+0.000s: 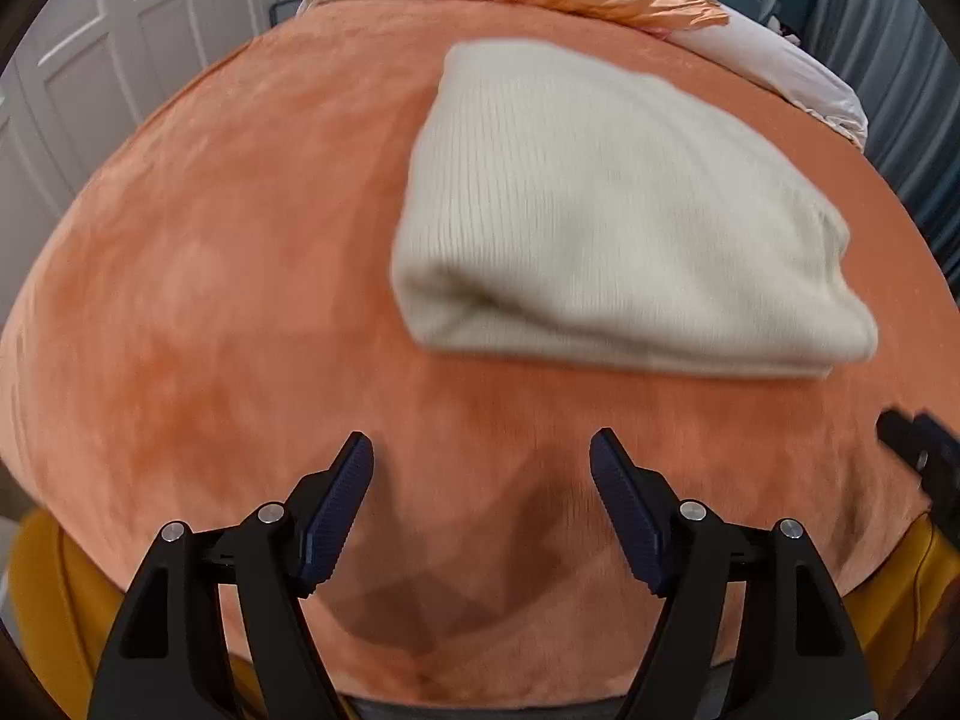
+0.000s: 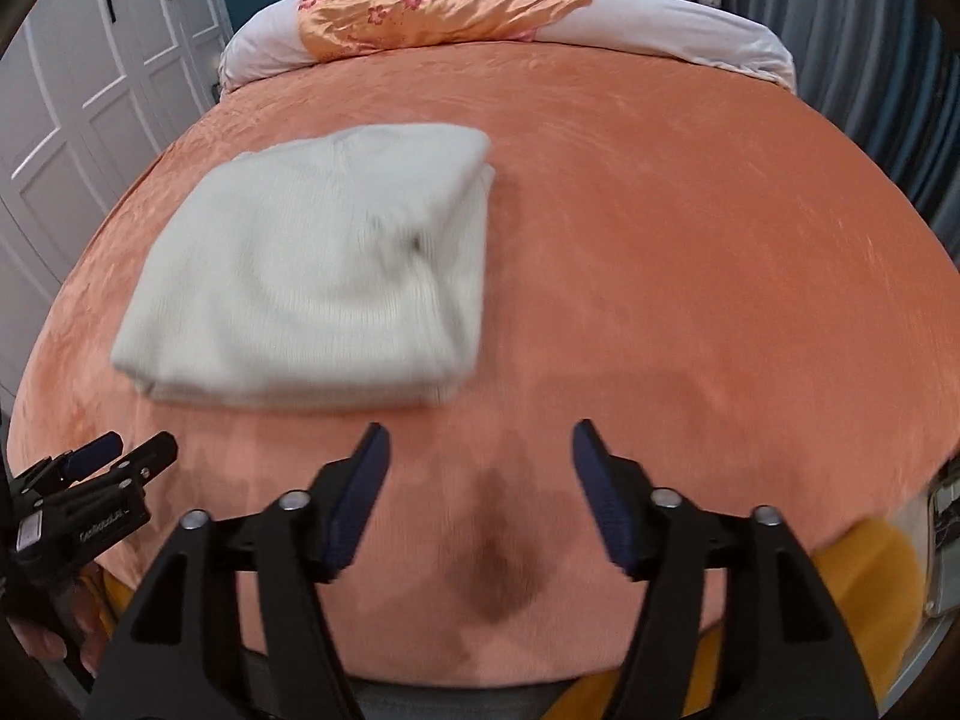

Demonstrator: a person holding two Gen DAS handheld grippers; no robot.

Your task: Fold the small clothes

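Observation:
A cream ribbed knit garment (image 1: 606,210) lies folded into a thick rectangle on the orange bedspread (image 1: 210,300). My left gripper (image 1: 480,456) hovers open over bare bedspread just in front of the garment's near edge, nothing between its fingers. In the right wrist view the same garment (image 2: 312,282) lies to the upper left. My right gripper (image 2: 480,450) stands open beside the garment's near right corner, apart from it and holding nothing. The left gripper (image 2: 129,450) shows at that view's left edge. Part of the right gripper's black body (image 1: 918,450) shows at the left wrist view's right edge.
An orange satin floral pillow (image 2: 432,3) and a white bolster (image 2: 690,30) lie at the head of the bed. White panelled wardrobe doors (image 2: 78,90) stand to the left, grey curtains (image 2: 888,78) to the right. A mustard-yellow cloth (image 2: 870,564) hangs at the near bed edge.

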